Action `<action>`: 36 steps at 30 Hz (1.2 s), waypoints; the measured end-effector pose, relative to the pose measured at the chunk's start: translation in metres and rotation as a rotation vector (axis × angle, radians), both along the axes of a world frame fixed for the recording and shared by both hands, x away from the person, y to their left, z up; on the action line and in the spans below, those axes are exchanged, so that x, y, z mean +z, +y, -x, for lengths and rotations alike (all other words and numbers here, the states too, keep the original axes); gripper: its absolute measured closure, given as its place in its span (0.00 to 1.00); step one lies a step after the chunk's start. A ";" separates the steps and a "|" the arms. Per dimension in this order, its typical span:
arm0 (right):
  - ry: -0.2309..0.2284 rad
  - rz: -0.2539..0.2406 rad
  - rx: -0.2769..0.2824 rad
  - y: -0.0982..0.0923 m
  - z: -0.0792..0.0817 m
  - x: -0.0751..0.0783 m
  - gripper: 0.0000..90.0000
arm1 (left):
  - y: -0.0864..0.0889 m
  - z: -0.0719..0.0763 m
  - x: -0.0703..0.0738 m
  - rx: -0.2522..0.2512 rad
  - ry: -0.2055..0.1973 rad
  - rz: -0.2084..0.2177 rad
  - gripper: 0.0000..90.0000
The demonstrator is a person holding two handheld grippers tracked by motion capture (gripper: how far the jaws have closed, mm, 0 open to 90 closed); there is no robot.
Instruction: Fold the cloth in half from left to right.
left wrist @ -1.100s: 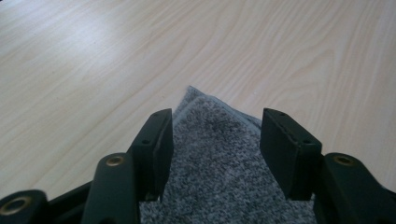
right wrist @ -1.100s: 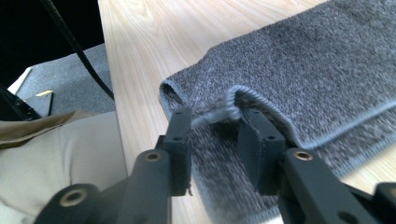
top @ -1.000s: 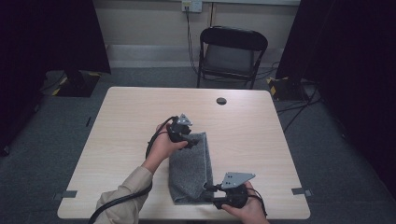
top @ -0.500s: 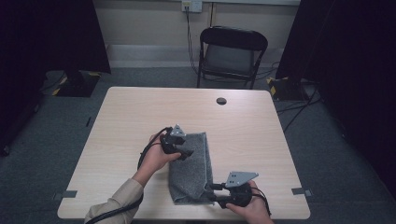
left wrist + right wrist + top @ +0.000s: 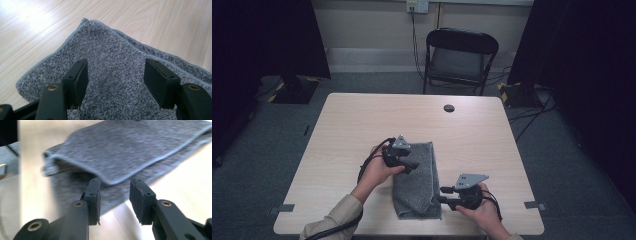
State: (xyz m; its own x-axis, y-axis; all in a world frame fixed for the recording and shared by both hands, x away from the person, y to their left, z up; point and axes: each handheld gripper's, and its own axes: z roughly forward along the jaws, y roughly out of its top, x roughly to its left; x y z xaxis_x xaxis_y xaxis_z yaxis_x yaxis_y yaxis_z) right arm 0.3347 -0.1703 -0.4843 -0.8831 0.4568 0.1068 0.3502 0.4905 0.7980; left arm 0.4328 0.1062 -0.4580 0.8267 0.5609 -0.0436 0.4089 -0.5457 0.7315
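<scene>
A grey towel (image 5: 418,182) lies folded in a long strip on the wooden table (image 5: 337,130), near its front edge. My left gripper (image 5: 411,166) hovers over the towel's far left part. In the left gripper view its jaws (image 5: 116,72) stand open above the towel (image 5: 112,50); they have just been opening, with nothing between the pads. My right gripper (image 5: 443,196) is low at the towel's near right edge. In the right gripper view its jaws (image 5: 115,188) have just been closing, but a gap remains. The towel's hemmed edge (image 5: 117,181) lies just beyond the tips, and the pads do not press on it.
A small dark round cap (image 5: 449,108) sits in the table's far middle. A black folding chair (image 5: 459,57) stands behind the table. Bare tabletop spreads to the left and right of the towel. Cables trail from both grippers toward the near edge.
My left gripper has drawn back from the towel's far corner, toward the person and a little to the left. My right gripper has edged slightly along the towel's near right side.
</scene>
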 end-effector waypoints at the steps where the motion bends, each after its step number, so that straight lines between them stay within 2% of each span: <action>1: 0.002 -0.002 -0.015 0.000 -0.003 0.000 0.69 | 0.001 0.001 0.000 0.002 -0.001 0.005 0.40; 5: -0.017 0.006 -0.027 0.008 -0.021 0.000 0.73 | 0.004 0.003 0.000 -0.001 0.002 0.004 0.40; 13: -0.030 0.019 -0.022 0.031 -0.036 -0.005 0.76 | 0.006 0.011 0.001 -0.020 -0.003 0.008 0.40; 16: -0.038 0.055 -0.009 0.039 -0.039 -0.009 0.77 | 0.009 0.014 0.001 -0.020 -0.006 0.015 0.40; 18: -0.036 0.057 -0.004 0.042 -0.041 -0.011 0.80 | 0.011 0.016 0.001 -0.019 -0.005 0.019 0.40; 20: -0.029 0.064 -0.005 0.044 -0.043 -0.014 0.84 | 0.013 0.018 0.000 -0.018 -0.003 0.020 0.40; 28: -0.016 0.082 -0.002 0.047 -0.043 -0.011 0.97 | 0.016 0.021 -0.010 -0.019 0.012 0.005 0.40; 32: -0.016 0.077 -0.005 0.045 -0.045 -0.009 1.00 | 0.016 0.023 -0.013 -0.023 0.018 0.004 0.40; 34: -0.004 0.057 -0.010 0.043 -0.046 -0.007 1.00 | 0.016 0.023 -0.014 -0.023 0.018 0.003 0.40; 36: -0.011 0.036 -0.015 0.041 -0.048 -0.001 1.00 | 0.016 0.023 -0.013 -0.023 0.016 0.004 0.40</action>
State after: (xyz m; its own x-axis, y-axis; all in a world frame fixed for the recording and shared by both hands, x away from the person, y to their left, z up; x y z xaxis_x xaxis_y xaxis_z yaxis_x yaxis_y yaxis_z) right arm 0.3823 -0.1296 -0.4854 -0.8771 0.4736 0.0801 0.3490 0.5139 0.7837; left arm 0.4097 0.1219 -0.4712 0.8384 0.5419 -0.0589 0.4078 -0.5517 0.7275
